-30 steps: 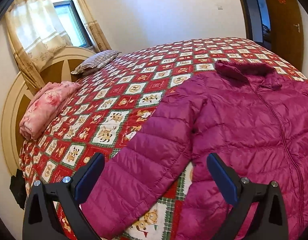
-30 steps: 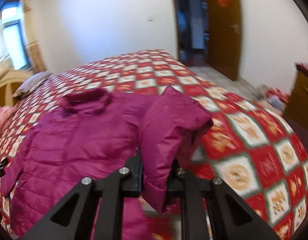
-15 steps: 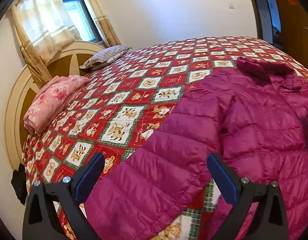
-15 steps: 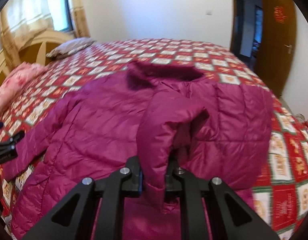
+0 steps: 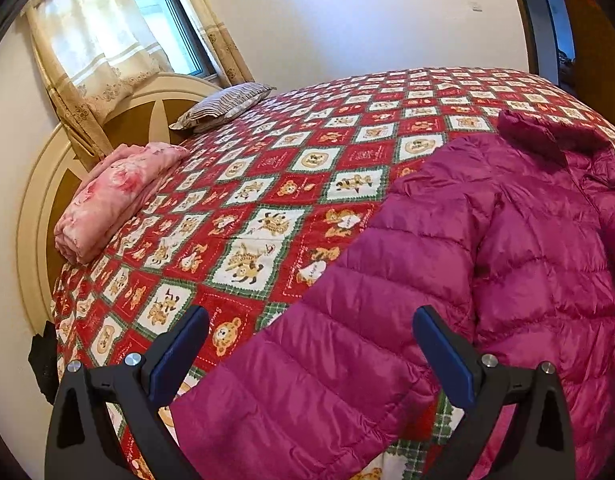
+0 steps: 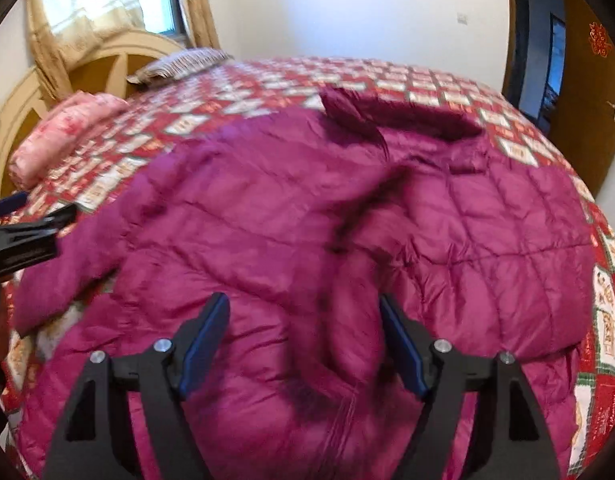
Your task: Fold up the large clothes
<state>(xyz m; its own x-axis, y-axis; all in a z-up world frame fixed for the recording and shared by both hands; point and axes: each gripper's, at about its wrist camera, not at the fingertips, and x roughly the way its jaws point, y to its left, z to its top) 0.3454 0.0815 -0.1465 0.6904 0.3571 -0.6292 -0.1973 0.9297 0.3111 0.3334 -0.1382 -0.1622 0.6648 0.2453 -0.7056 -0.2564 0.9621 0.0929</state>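
Right gripper (image 6: 303,340) close in, jaws opening, its blue pads clear of the fabric; the folded-in sleeve (image 6: 359,312) lies between them, draped across the chest of the magenta puffer jacket (image 6: 247,216), though blur makes its edge hard to trace. Left gripper (image 5: 307,356) spread wide and gripping nothing, poised over the other sleeve (image 5: 335,340), which lies stretched out flat on the bed's patchwork quilt (image 5: 267,184). So, by my reading, one sleeve is folded in; the second sleeve and the body folds are left to do. Further back, the jacket's collar (image 6: 399,116) lies towards the far side; a folded pink blanket (image 5: 111,200) and a striped pillow (image 5: 223,106) sit by the headboard (image 5: 35,208). No brand or label shows on the jacket; a red ornament on the door (image 6: 599,40) is too small to read.
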